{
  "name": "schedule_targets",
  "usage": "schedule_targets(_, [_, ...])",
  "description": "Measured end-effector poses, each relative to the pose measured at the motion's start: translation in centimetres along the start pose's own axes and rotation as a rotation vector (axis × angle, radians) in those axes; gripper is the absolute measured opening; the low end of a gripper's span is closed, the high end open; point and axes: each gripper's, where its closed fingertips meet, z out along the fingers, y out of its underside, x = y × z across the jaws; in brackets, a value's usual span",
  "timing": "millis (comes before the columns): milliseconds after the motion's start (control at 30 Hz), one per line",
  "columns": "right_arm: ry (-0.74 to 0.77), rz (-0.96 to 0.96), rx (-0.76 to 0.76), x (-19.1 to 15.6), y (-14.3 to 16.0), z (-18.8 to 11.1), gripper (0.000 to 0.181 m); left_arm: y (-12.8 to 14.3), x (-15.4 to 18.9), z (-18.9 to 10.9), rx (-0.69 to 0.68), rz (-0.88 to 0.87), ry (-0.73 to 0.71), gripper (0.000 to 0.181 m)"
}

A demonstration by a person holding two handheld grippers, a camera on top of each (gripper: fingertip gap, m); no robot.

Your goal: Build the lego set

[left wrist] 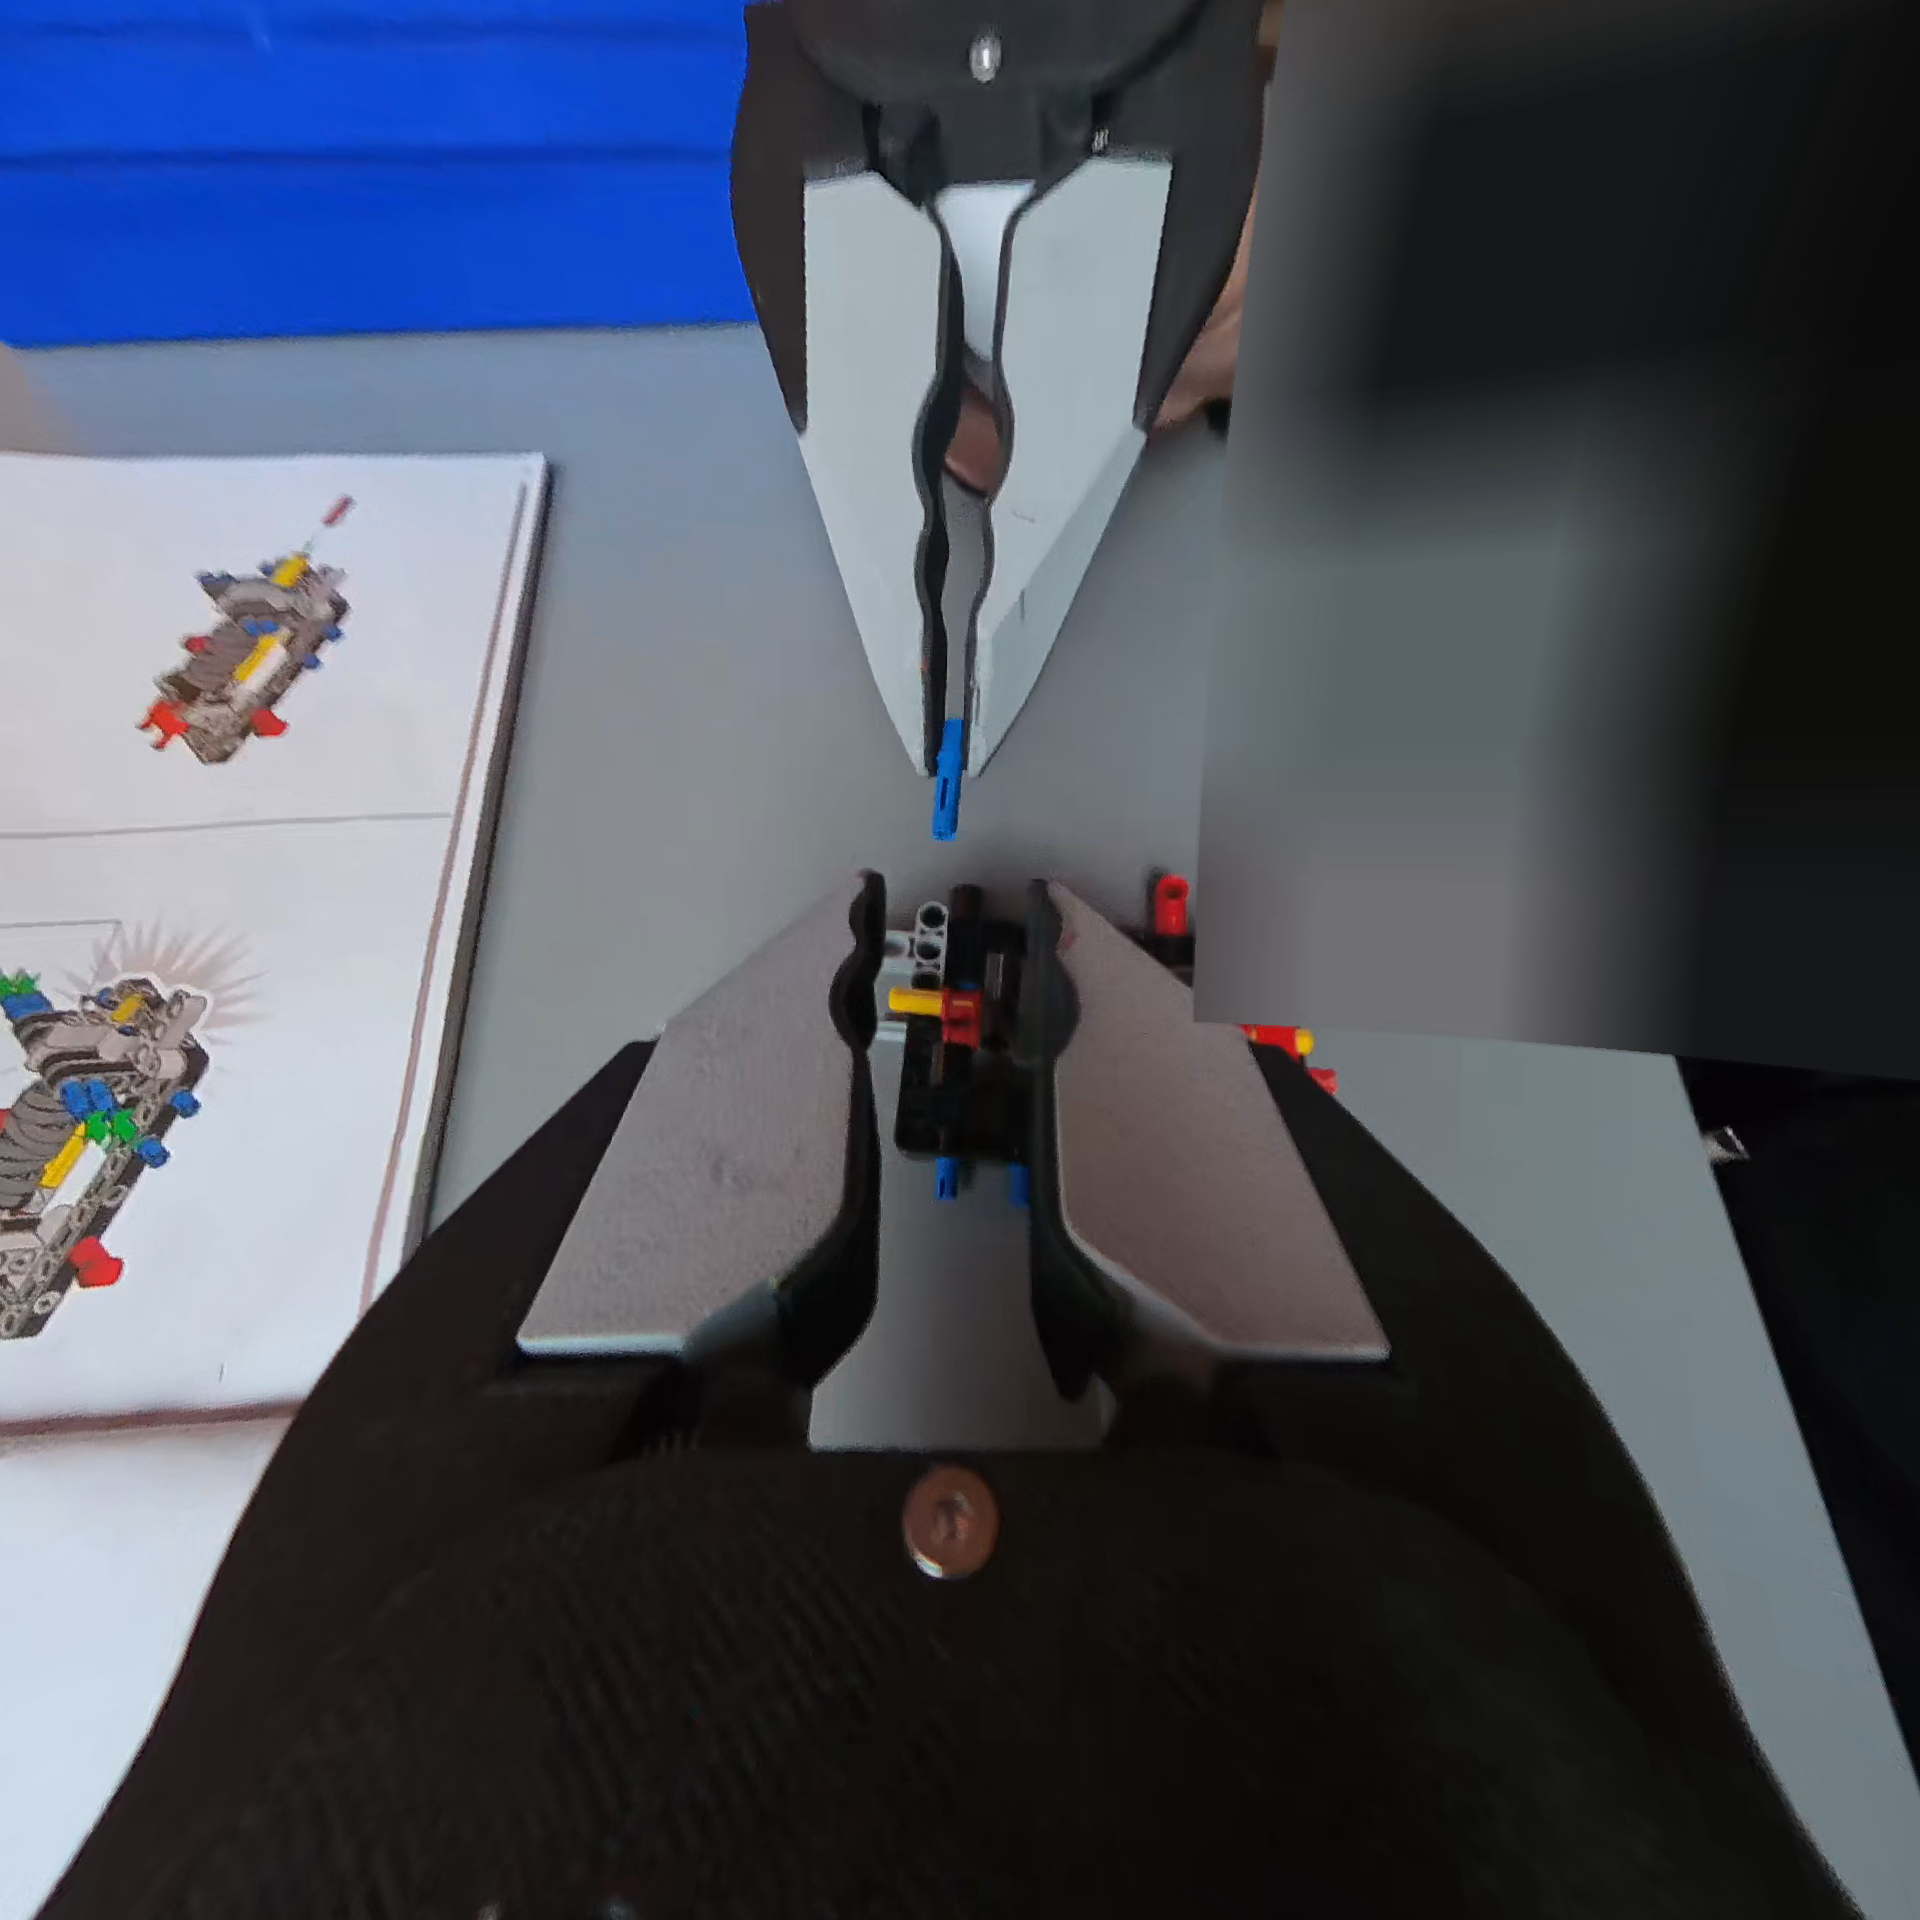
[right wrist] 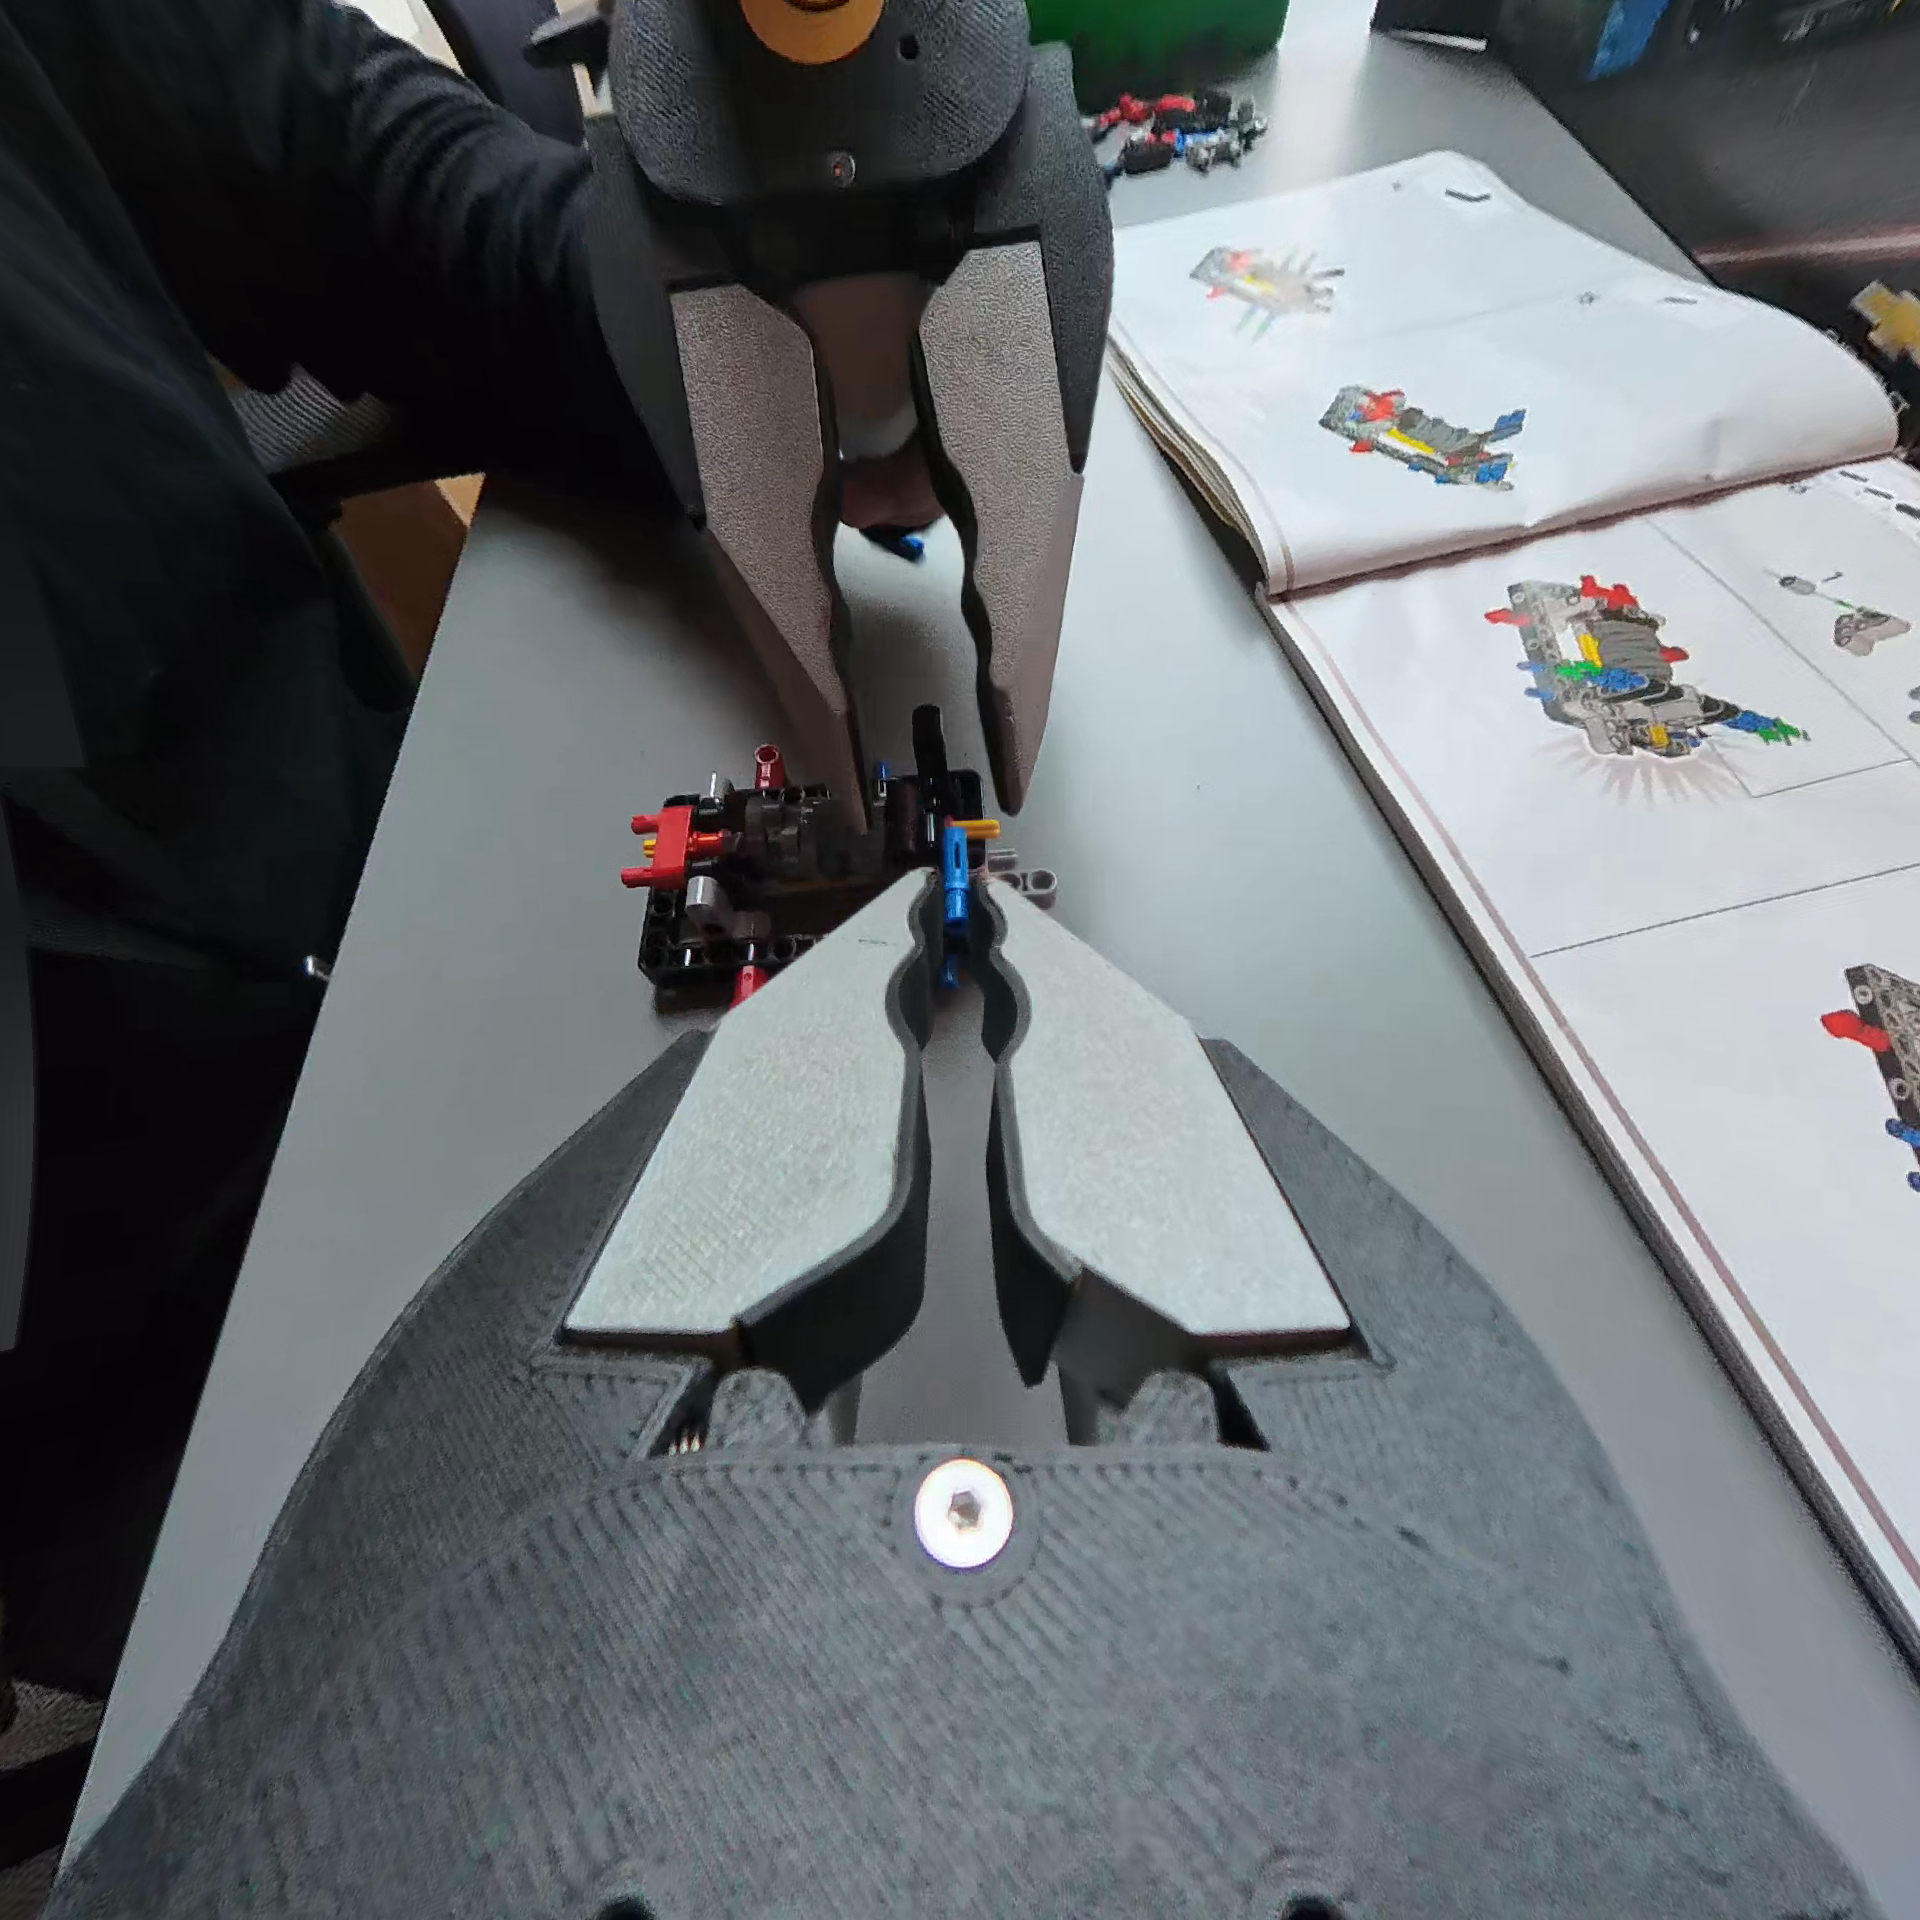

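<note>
Right gripper (right wrist: pixel 954 883) is pinching a blue pin (right wrist: pixel 954 883) just above the black lego frame (right wrist: pixel 790 862) on the grey table (right wrist: pixel 1195 935). Left gripper (left wrist: pixel 951 894) sits spread around that frame, instruction booklet (right wrist: pixel 1558 520) beside it.

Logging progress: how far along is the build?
Partly done: a black frame with red, yellow and blue parts stands between the left tool's fingers. In hand: the right tool pinches a blue pin near it. Left: loose parts lie beyond the manual.
</note>
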Motion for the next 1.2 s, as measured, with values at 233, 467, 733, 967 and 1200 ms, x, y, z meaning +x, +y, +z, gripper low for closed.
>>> schedule_targets(233, [-0.001,0.002,-0.05,-0.4,0.7,0.5,0.001,0.9,0.2,0.8,-0.039,-0.009,0.018,0.013])
schedule_targets(467, [0.002,0.017,-0.067,-0.3,1.0,0.7,0.001,1.1,0.2,1.2,-0.045,-0.025,0.027,0.005])
schedule_targets(733, [-0.004,0.027,-0.072,-0.4,1.2,1.1,0.001,1.3,0.2,1.2,-0.046,-0.009,0.012,0.005])
schedule_targets(967, [0.019,-0.018,-0.05,-0.4,0.9,1.1,0.001,1.3,0.2,1.2,-0.031,-0.018,0.027,0.005])
schedule_targets(1200, [0.032,-0.059,-0.032,-0.4,0.7,1.4,0.001,1.5,0.2,1.0,-0.019,-0.031,0.053,0.005])
